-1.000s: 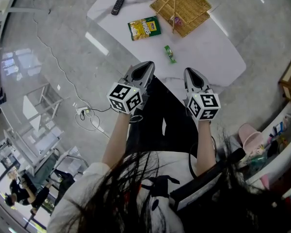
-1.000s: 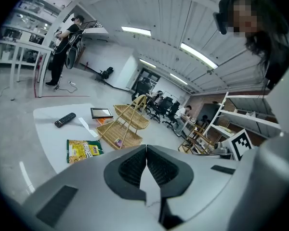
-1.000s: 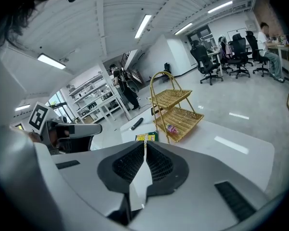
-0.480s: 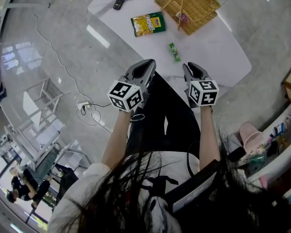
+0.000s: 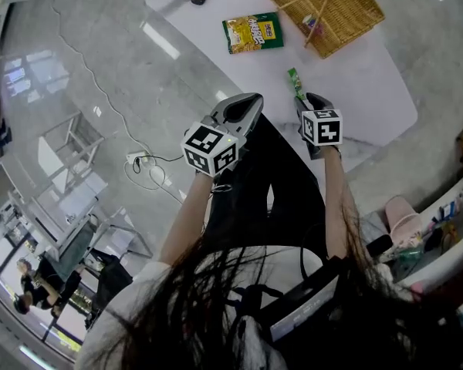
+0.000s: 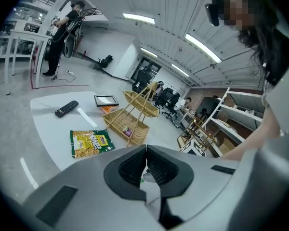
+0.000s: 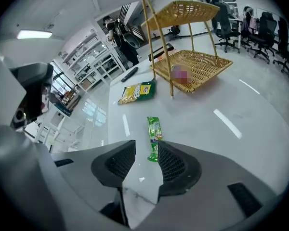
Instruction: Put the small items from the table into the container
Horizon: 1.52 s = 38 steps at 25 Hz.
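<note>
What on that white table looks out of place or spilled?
Nothing stands out. The green snack bar and the yellow snack packet lie flat and intact on the table, and the wicker basket stands upright.

Green sachet (image 5: 295, 83), yellow-green packet (image 5: 252, 33), tan basket (image 5: 349, 15)

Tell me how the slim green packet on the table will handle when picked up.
The green packet lies thin and flat, so probably light and unlikely to roll. Its glossy wrapper may slip on the smooth white table if nudged. Held by one end, it would likely droop.
</note>
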Each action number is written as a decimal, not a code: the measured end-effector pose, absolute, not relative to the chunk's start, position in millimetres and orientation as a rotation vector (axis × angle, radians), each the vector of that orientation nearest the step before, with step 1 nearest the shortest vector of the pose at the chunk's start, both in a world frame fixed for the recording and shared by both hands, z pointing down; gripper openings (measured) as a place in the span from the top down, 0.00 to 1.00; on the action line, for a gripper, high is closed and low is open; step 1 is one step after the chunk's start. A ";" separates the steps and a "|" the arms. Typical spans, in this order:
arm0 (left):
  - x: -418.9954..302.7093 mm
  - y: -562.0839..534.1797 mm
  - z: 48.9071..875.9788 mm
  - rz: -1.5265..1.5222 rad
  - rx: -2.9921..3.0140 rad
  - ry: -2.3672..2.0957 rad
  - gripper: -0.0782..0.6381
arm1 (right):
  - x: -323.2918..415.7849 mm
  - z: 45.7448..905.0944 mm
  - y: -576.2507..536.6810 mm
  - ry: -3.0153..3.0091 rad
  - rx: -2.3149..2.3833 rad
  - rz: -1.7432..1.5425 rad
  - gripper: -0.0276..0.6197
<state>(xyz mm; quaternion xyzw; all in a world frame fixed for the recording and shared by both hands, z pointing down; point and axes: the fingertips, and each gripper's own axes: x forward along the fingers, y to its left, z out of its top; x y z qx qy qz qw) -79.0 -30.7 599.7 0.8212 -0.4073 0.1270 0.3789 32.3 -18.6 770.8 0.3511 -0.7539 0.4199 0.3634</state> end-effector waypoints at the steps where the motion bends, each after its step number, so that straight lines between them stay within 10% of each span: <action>1: -80.7 -32.0 602.3 0.326 2.098 -1.036 0.88 | 32.1 778.0 -19.2 -1.917 0.896 1.058 0.75; 16: -117.8 -38.9 623.6 0.328 2.052 -1.032 0.88 | 33.7 829.1 -5.6 -1.707 0.813 0.945 0.78; 38: -89.2 -65.4 565.1 0.270 2.139 -0.952 0.88 | 34.3 665.2 -25.9 -1.889 0.951 1.063 0.83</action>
